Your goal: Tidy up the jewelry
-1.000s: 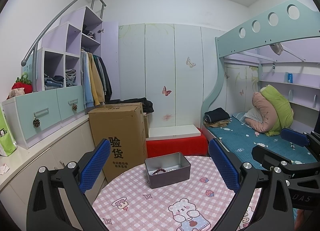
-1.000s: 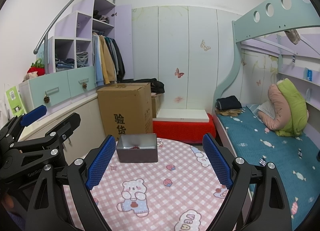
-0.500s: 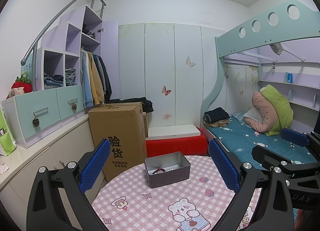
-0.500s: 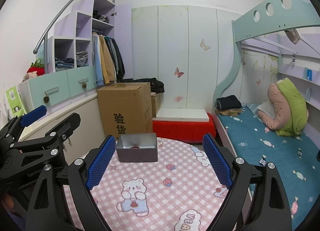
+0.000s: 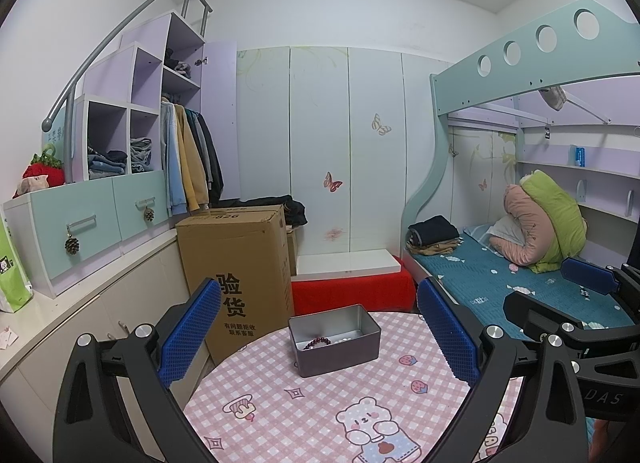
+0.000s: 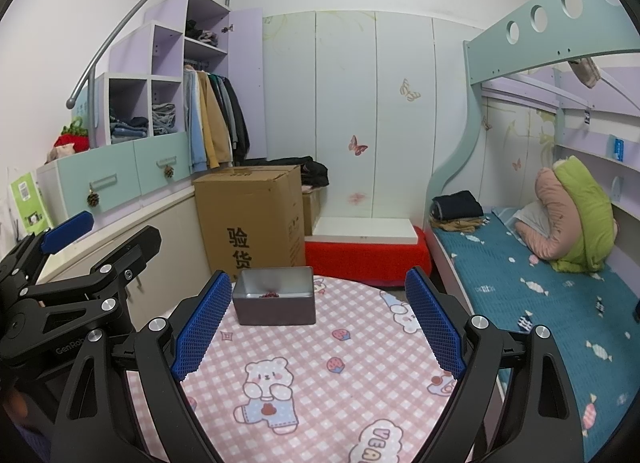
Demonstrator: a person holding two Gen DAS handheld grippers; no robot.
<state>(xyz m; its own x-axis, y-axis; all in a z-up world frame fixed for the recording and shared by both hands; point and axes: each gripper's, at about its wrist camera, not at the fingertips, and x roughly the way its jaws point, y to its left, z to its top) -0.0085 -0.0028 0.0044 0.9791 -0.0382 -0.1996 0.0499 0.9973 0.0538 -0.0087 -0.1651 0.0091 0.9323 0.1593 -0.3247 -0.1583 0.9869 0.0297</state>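
A grey metal tin (image 5: 335,339) stands at the far side of a round table with a pink checked cloth (image 5: 320,415). Inside the tin lies a dark red bead bracelet (image 5: 318,342) beside a pale piece of jewelry. The right wrist view shows the same tin (image 6: 274,302) with the red beads (image 6: 270,294) just visible over its rim. My left gripper (image 5: 319,329) hovers open above the table's near side, nothing between its blue pads. My right gripper (image 6: 318,321) is open too and holds nothing. Each gripper appears at the edge of the other's view.
A tall cardboard box (image 5: 240,275) stands behind the table on the left, beside a low cabinet with teal drawers (image 5: 92,223). A red bench with a white board (image 5: 352,283) lies behind. A bunk bed with a teal sheet (image 5: 520,287) flanks the right side.
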